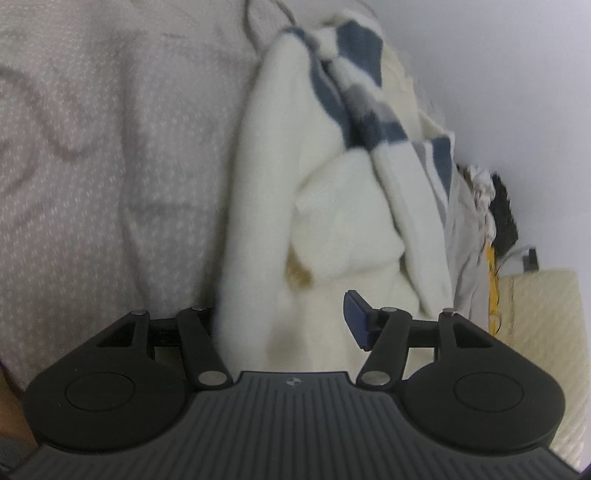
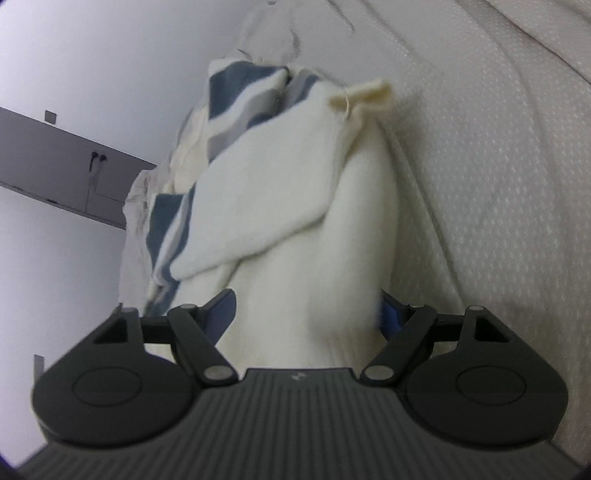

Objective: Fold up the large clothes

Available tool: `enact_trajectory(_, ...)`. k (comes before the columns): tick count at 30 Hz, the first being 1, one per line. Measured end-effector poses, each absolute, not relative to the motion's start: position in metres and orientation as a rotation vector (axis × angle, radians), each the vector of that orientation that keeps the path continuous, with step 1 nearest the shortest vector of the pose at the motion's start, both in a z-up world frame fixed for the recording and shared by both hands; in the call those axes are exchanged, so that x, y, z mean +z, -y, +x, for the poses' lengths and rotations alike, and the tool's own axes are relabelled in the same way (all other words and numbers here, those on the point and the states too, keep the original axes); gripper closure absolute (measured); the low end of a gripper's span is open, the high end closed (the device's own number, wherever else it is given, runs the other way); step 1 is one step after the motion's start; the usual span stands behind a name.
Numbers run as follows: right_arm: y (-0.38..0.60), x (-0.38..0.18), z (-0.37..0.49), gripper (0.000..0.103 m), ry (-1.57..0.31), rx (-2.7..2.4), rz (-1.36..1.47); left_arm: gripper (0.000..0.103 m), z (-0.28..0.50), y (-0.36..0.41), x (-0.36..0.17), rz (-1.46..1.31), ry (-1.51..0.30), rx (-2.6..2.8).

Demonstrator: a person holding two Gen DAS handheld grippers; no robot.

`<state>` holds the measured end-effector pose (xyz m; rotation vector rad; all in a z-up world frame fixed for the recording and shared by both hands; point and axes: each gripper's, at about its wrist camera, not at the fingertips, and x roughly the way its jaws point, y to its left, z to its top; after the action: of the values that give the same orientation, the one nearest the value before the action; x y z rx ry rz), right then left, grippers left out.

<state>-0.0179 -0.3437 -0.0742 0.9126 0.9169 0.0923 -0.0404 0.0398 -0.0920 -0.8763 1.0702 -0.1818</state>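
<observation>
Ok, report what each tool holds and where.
Right tool: white fleece garment, by a thick bunched fold. Left tool: garment between its fingers, grip unclear.

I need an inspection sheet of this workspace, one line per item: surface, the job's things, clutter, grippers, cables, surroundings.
Surface: bed sheet, pale with small dots, wrinkled.
Job's things: cream knit garment with blue and grey stripes, bunched, partly folded, lying on the sheet.
Clutter: pile of other clothes beside the garment; cream textured cloth next to it.
Grippers: left gripper has garment between its fingers, one pad hidden by cloth, grip unclear; right gripper straddles a thick fold, grip unclear.
Cables: thin dark cord on the sheet near the garment's far end.
Surroundings: plain white wall; grey panel on it.
</observation>
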Motion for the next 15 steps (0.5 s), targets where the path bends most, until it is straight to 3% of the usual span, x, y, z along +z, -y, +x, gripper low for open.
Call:
enact_trajectory(2,0.343,-0.078,-0.021,0.04,-0.938,0.042,0.923,0.04,-0.044,-0.033,-0.092,-0.852,-1.087,-0.199)
enact_trajectory(3,0.341,-0.079,-0.021,0.051,-0.954,0.017,0.906,0.04,-0.045,-0.031,-0.092,-0.839,-1.084,-0.202)
enact_trajectory(4,0.339,-0.079,-0.02,0.063,-0.966,-0.011,0.883,0.043,-0.047,-0.028,-0.09,-0.828,-1.074,-0.191)
enact_trajectory(5,0.338,-0.078,-0.022,0.068,-0.971,-0.036,0.866,0.048,-0.049,-0.027,-0.09,-0.82,-1.069,-0.18)
enact_trajectory(7,0.334,-0.075,-0.022,0.083,-0.96,-0.055,0.841,0.076,-0.052,-0.027,-0.09,-0.799,-1.069,-0.148)
enact_trajectory(9,0.339,-0.072,-0.032,0.086,-0.935,-0.053,0.834,0.092,-0.056,-0.035,-0.091,-0.842,-1.054,-0.122)
enact_trajectory(15,0.357,-0.051,-0.052,0.089,-0.832,0.02,0.916,0.095,-0.071,-0.064,-0.064,-0.957,-0.912,-0.153)
